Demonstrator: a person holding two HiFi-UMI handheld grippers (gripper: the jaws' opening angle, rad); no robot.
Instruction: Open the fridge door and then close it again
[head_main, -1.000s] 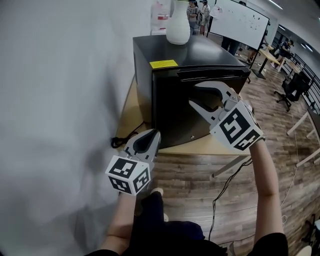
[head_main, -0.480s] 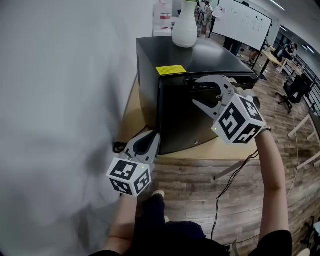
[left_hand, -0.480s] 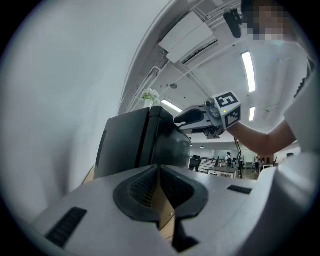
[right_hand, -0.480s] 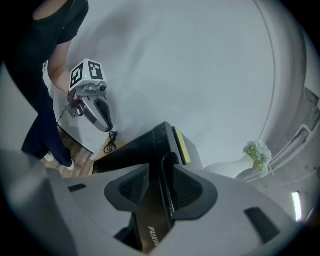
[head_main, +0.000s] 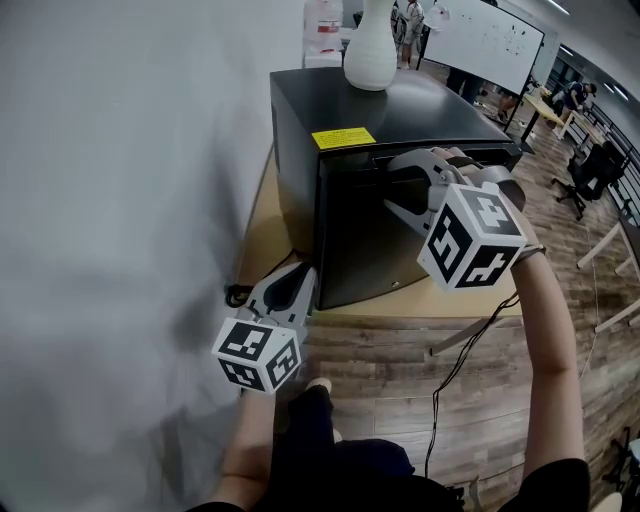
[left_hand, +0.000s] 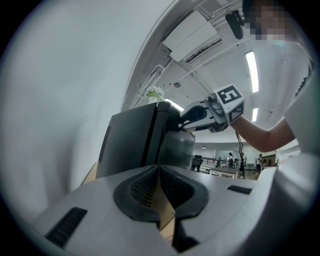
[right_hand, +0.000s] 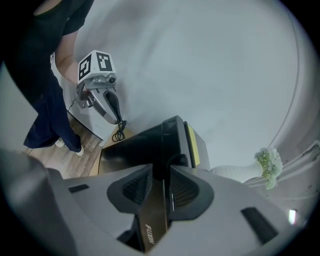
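A small black fridge (head_main: 390, 110) stands on a low wooden platform (head_main: 265, 220), its door (head_main: 360, 250) closed as far as I can see. My right gripper (head_main: 393, 186) is at the door's top edge: one jaw lies over the handle recess, the other on the door's front. In the right gripper view the door edge (right_hand: 161, 150) fills the gap between the pads; the jaws have just been closing on it. My left gripper (head_main: 300, 275) hangs low beside the fridge's left front corner, shut with nothing in it.
A white vase (head_main: 370, 45) stands on the fridge top near the back. A yellow label (head_main: 342, 138) sits at the top front left. A white wall runs along the left. A black cable (head_main: 240, 293) lies by the platform. An office chair (head_main: 598, 165) stands far right.
My right gripper has moved up from the door's front to its top edge, rolled, and its jaws have narrowed round that edge. The left gripper has hardly shifted.
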